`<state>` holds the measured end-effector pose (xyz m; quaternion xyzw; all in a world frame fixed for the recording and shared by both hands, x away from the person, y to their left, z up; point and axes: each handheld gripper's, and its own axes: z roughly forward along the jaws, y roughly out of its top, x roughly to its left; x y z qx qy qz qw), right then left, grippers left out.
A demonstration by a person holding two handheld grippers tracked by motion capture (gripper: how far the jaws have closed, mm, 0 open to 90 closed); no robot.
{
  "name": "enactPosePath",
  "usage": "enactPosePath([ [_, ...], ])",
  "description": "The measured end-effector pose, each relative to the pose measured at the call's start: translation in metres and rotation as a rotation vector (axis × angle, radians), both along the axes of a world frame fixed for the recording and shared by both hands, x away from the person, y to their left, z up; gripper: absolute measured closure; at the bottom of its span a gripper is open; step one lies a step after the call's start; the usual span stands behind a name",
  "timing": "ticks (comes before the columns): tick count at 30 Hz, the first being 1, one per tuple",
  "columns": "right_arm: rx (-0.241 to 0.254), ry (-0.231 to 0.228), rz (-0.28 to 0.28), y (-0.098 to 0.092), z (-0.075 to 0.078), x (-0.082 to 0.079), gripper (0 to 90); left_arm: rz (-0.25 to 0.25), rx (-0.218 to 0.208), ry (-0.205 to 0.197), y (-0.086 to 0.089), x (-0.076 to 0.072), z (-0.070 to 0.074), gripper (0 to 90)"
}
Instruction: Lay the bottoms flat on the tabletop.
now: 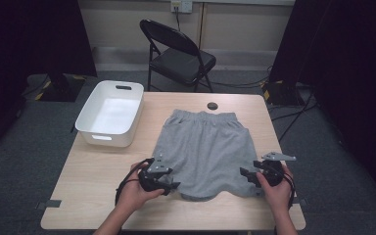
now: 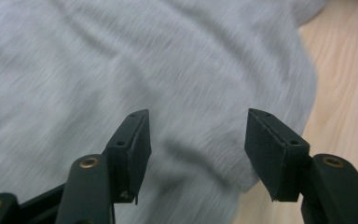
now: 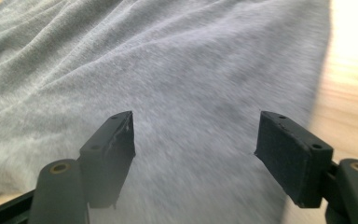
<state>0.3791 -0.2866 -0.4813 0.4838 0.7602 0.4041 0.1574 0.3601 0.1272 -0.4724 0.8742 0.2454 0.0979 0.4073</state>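
Here, both grippers, left (image 2: 196, 140) and right (image 3: 196, 149), gape empty over apparently unlabelled grey shorts (image 1: 203, 149).

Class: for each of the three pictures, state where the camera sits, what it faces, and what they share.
High view: above the near table edge, facing forward and down; forearms, left gripper, right gripper.
Left gripper view: on that gripper, facing along open jaws.
Right gripper view: likewise, its own open jaws.
Shared: grey shorts, wooden table.

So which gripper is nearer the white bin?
Left. The left gripper sits at the shorts' near-left hem, below the white bin; the right gripper is across the shorts.
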Motion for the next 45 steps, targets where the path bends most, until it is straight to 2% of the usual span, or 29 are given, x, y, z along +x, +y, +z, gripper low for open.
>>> enactPosePath([
  [1, 0.002, 0.002, -0.003, -0.003, 0.001, -0.002, 27.7, 0.004, 0.007, -0.008, 0.004, 0.0, -0.001, 40.4],
  [3, -0.007, 0.0, 0.002, -0.006, 0.001, -0.007, 28.2, 0.003, -0.011, -0.007, 0.01, -0.002, -0.002, 41.7],
  [5, -0.002, 0.002, 0.046, -0.004, 0.001, -0.011, 30.8, 0.006, -0.009, -0.022, 0.01, -0.005, -0.001, 41.4],
  [8, -0.013, -0.003, 0.125, 0.006, 0.002, -0.015, 37.5, -0.016, -0.03, -0.032, 0.002, -0.006, 0.002, 41.9],
  [9, -0.019, 0.001, 0.149, 0.011, 0.002, -0.015, 39.2, -0.019, -0.032, -0.024, -0.002, -0.006, 0.002, 42.0],
  [11, -0.047, 0.0, 0.176, 0.02, 0.001, -0.016, 42.5, -0.025, -0.025, -0.032, -0.009, -0.004, 0.001, 42.2],
  [14, -0.056, 0.011, 0.217, 0.027, -0.003, -0.016, 45.9, -0.048, -0.042, -0.03, -0.016, -0.004, -0.001, 43.3],
  [15, -0.069, 0.018, 0.227, 0.029, -0.005, -0.016, 46.6, -0.055, -0.035, -0.028, -0.02, -0.005, -0.002, 42.8],
  [17, -0.087, 0.026, 0.231, 0.031, -0.01, -0.015, 46.7, -0.067, -0.033, -0.028, -0.024, -0.005, -0.005, 42.6],
  [20, -0.11, 0.009, 0.238, 0.031, -0.012, -0.015, 51.5, -0.061, -0.012, -0.024, -0.027, -0.003, -0.011, 41.7],
  [24, -0.166, -0.014, 0.206, 0.034, -0.011, -0.015, 65.4, -0.056, 0.007, -0.015, -0.03, -0.002, -0.018, 41.9],
  [27, -0.172, -0.014, 0.181, 0.033, -0.011, -0.012, 79.8, -0.064, 0.054, -0.02, -0.032, -0.002, -0.022, 47.0],
  [29, -0.168, -0.007, 0.164, 0.03, -0.01, -0.009, 87.5, -0.066, 0.041, -0.008, -0.032, -0.002, -0.022, 52.4],
  [30, -0.165, -0.004, 0.154, 0.026, -0.01, -0.007, 89.1, -0.078, 0.045, -0.005, -0.032, -0.002, -0.022, 58.5],
  [31, -0.167, -0.002, 0.137, 0.024, -0.01, -0.006, 89.5, -0.09, 0.059, -0.004, -0.033, -0.002, -0.02, 66.8],
  [33, -0.157, 0.002, 0.107, 0.017, -0.01, -0.003, 90.0, -0.099, 0.067, 0.006, -0.034, -0.001, -0.019, 71.2],
  [34, -0.148, 0.007, 0.089, 0.014, -0.011, -0.003, 90.0, -0.097, 0.07, 0.01, -0.035, 0.0, -0.019, 71.3],
  [36, -0.136, 0.005, 0.087, 0.012, -0.011, -0.003, 89.7, -0.091, 0.074, 0.011, -0.036, -0.001, -0.018, 71.3],
  [39, -0.145, 0.0, 0.1, 0.014, -0.011, -0.005, 80.2, -0.089, 0.062, 0.022, -0.036, -0.002, -0.019, 64.1],
  [41, -0.122, -0.01, 0.084, 0.012, -0.008, -0.006, 69.5, -0.074, 0.038, 0.022, -0.036, -0.004, -0.018, 56.9],
  [42, -0.111, -0.016, 0.075, 0.01, -0.006, -0.007, 69.3, -0.063, 0.023, 0.017, -0.036, -0.004, -0.017, 53.2],
  [44, -0.083, -0.021, 0.056, 0.003, -0.001, -0.009, 63.3, -0.067, 0.013, -0.011, -0.036, -0.004, -0.014, 50.1],
  [45, -0.084, -0.026, 0.048, -0.001, 0.001, -0.01, 61.1, -0.071, 0.002, -0.015, -0.037, -0.005, -0.012, 49.0],
])
